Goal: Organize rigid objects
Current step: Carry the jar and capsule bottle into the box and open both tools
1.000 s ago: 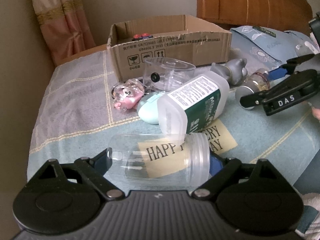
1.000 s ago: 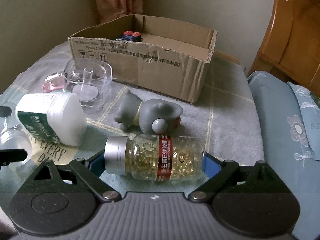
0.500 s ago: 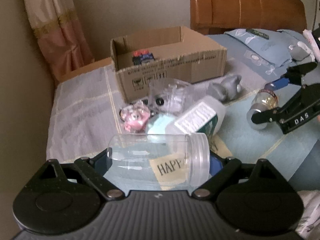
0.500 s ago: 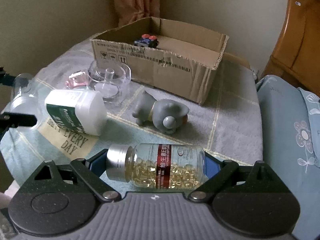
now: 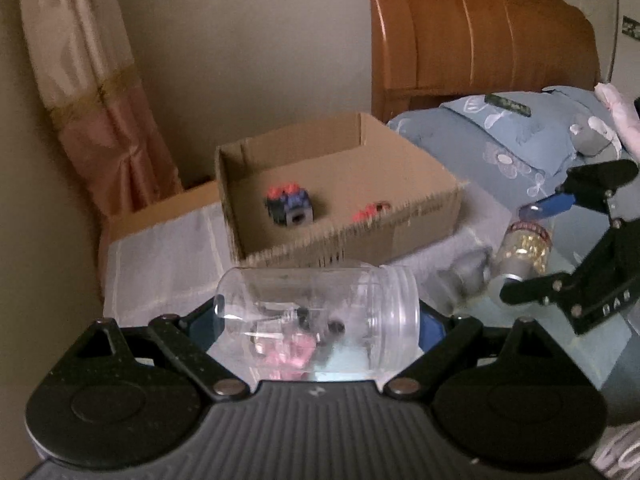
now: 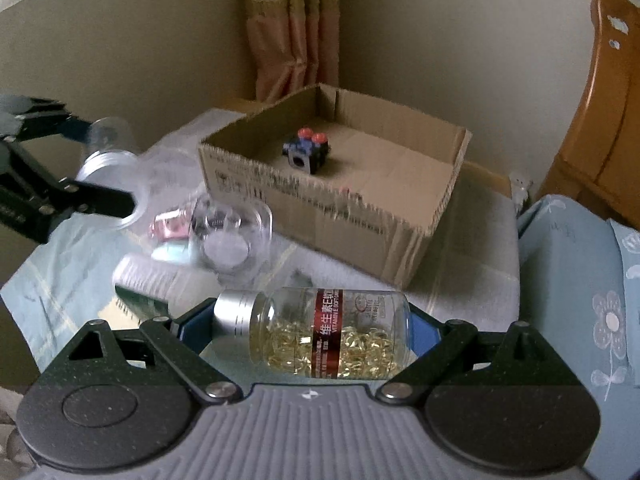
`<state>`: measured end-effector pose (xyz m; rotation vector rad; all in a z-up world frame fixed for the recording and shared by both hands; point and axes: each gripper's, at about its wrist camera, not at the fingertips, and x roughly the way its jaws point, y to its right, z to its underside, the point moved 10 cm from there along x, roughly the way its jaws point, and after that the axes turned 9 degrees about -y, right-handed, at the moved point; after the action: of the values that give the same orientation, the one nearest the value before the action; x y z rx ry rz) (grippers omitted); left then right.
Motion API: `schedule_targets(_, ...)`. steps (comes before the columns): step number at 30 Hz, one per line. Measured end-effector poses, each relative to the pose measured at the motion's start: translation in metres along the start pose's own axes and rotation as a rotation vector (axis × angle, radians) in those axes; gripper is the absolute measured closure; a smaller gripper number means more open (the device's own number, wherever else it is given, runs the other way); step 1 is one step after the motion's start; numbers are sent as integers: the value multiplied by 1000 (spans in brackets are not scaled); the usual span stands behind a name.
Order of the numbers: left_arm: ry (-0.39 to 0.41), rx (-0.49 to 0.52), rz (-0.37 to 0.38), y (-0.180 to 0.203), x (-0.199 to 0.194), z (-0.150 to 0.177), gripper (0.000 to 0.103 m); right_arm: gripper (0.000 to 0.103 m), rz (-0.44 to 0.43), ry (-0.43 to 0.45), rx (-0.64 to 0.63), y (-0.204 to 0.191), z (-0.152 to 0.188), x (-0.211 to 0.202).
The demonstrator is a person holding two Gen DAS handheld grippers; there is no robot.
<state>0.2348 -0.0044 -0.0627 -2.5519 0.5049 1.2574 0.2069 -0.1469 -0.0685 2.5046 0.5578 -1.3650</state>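
From the left wrist, the left tongs (image 5: 318,316) are clamped on an empty clear plastic jar (image 5: 316,306) lying sideways, with the open cardboard box (image 5: 420,216) at twelve o'clock holding a small blue-and-red toy (image 5: 290,208). From the right wrist, the right tongs (image 6: 312,330) are clamped on a capsule bottle (image 6: 320,330) with a silver cap, held sideways above the bed; the box sits at twelve o'clock, a clear round container (image 6: 230,236) at ten.
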Motion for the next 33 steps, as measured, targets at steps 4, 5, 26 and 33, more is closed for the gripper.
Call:
schedule_targets(4, 20, 17, -6, -4, 9, -30, 11, 7, 3, 22, -5, 7, -19, 1)
schedule_targets(5, 27, 22, -8, -5, 13, -39, 11, 7, 8, 29, -8, 9, -24, 1)
schedule_targets(26, -25, -90, 2, -29, 89, -83, 6, 7, 31, 100, 46, 44, -94, 20)
schedule_targets(33, -29, -130, -4, -38, 82, -71, 6, 7, 49, 101, 46, 53, -108, 28)
